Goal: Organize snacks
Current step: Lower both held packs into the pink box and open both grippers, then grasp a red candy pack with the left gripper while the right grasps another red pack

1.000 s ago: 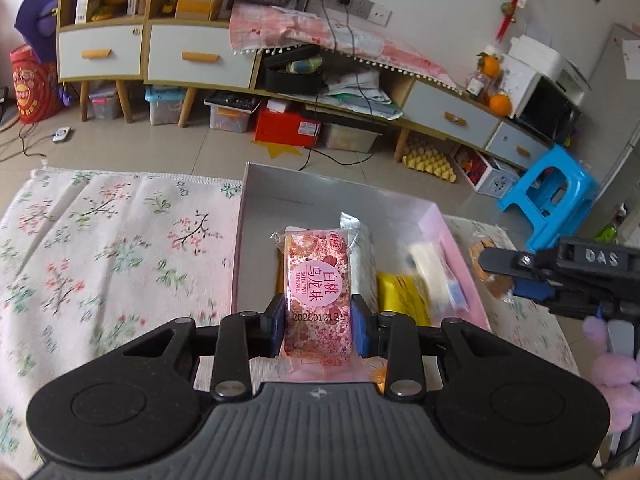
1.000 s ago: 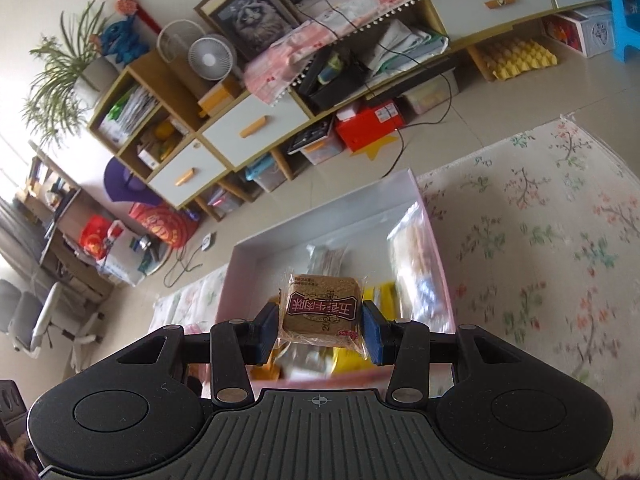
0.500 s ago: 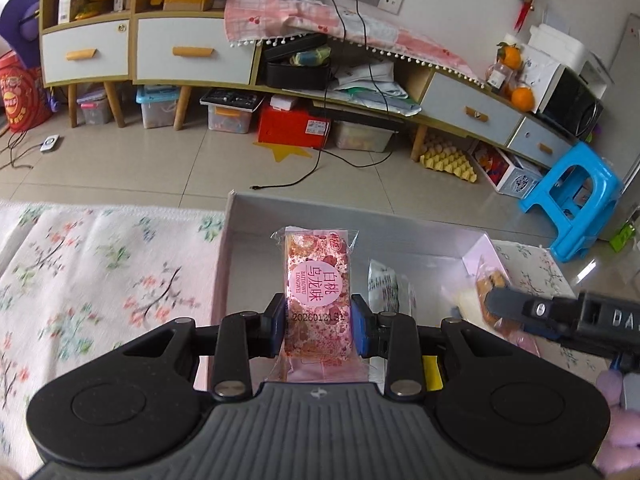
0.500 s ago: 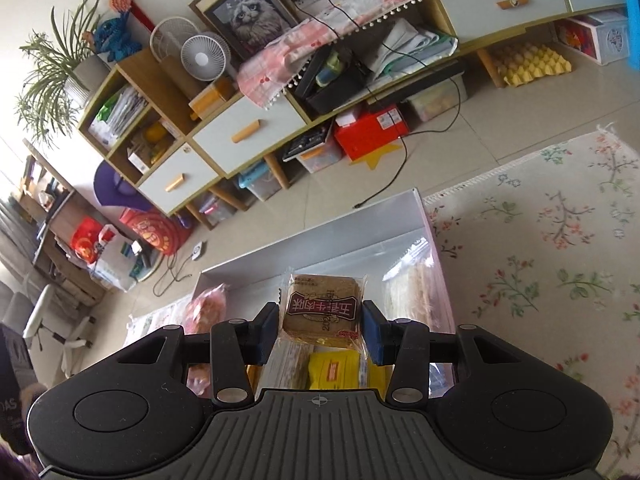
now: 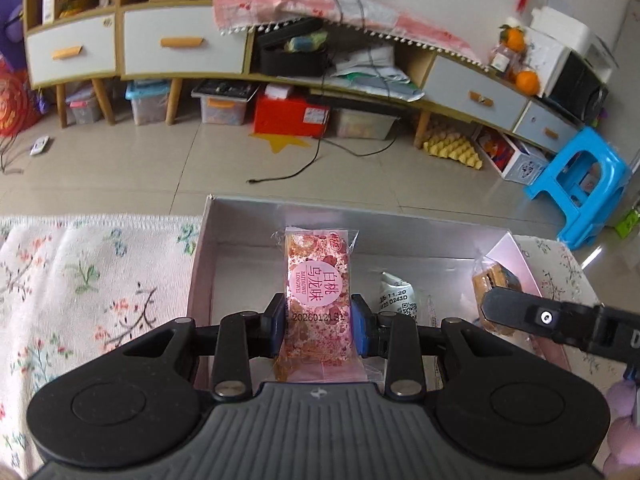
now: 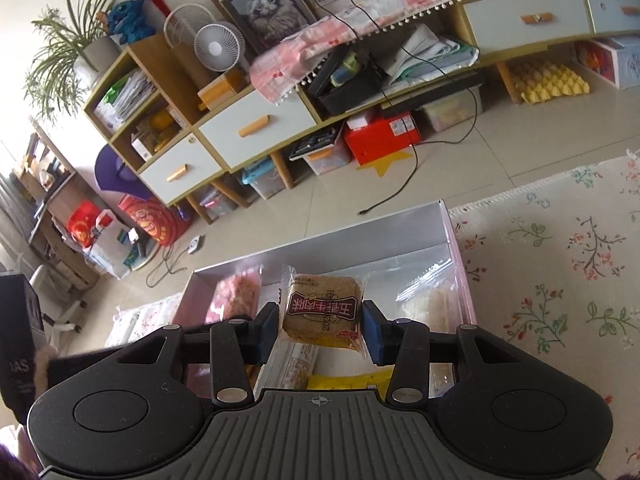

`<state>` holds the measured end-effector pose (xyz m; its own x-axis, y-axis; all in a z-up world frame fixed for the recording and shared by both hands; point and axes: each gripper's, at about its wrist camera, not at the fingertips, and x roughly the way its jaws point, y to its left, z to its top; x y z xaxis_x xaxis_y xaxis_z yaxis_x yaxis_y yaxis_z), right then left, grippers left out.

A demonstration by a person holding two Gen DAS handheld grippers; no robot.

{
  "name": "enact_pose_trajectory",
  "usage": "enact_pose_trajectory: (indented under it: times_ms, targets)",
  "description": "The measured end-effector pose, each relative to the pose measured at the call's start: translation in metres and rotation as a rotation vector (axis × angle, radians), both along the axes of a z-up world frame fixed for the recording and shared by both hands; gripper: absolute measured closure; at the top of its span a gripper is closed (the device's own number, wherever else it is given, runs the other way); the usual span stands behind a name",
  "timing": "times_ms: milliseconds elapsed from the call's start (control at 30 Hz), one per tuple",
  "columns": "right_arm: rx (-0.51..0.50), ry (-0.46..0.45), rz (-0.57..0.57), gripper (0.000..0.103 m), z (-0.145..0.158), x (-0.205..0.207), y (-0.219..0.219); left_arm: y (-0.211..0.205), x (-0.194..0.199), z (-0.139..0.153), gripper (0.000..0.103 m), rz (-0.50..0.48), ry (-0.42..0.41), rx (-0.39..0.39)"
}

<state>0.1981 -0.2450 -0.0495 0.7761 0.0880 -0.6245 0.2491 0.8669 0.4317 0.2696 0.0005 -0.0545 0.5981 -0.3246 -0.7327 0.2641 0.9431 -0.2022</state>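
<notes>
Both packets are clamped over the open grey cardboard box [image 5: 304,208]: the long pink plastic-wrapped bar [image 5: 318,288] pointing lengthwise away in the left gripper [image 5: 318,326], the square brown wrapped cake [image 6: 322,312] in the right gripper [image 6: 320,334].

Box [image 5: 224,216] sits on the cloth [image 5: 80,280] (snack packets [image 5: 394,300] inside), cabinet [image 5: 180,44] behind

Two hand-held grippers, left [image 5: 318,326] and right [image 6: 320,330]; one box [image 5: 256,210]; one pink snack bar [image 5: 318,280]; one brown cake [image 6: 324,310]; one blue stool [image 5: 580,184].
</notes>
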Motion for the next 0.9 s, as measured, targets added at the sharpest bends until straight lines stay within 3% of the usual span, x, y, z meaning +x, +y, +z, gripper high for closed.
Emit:
enact_pose_trajectory:
  times_ms: [333,433,467,533,633,833,900]
  targets:
    - [0.011,0.011,-0.003,0.056,-0.003,0.0,-0.004,-0.003,0.005,-0.003,0.069,-0.011,-0.01,-0.036]
    - [0.024,0.018,-0.002,0.038,0.0,-0.001,-0.006,-0.006,0.001,0.001,0.056,-0.019,-0.017,-0.054]
    - [0.021,0.013,0.0,0.037,0.002,-0.002,-0.007,-0.007,-0.001,0.003,0.045,-0.017,-0.021,-0.047]
    - [0.011,0.008,0.006,0.035,0.008,-0.004,-0.006,-0.011,-0.006,0.009,0.036,-0.019,-0.039,-0.026]
    - [0.002,0.001,0.013,0.026,0.018,-0.011,-0.004,-0.012,-0.015,0.019,0.029,-0.032,-0.043,-0.01]
    - [-0.027,0.014,0.0,0.018,0.042,-0.03,0.0,-0.006,-0.044,0.041,0.009,-0.039,-0.063,0.003]
    - [-0.03,0.015,0.003,0.017,0.051,-0.037,0.004,-0.004,-0.056,0.046,0.007,-0.033,-0.068,0.009]
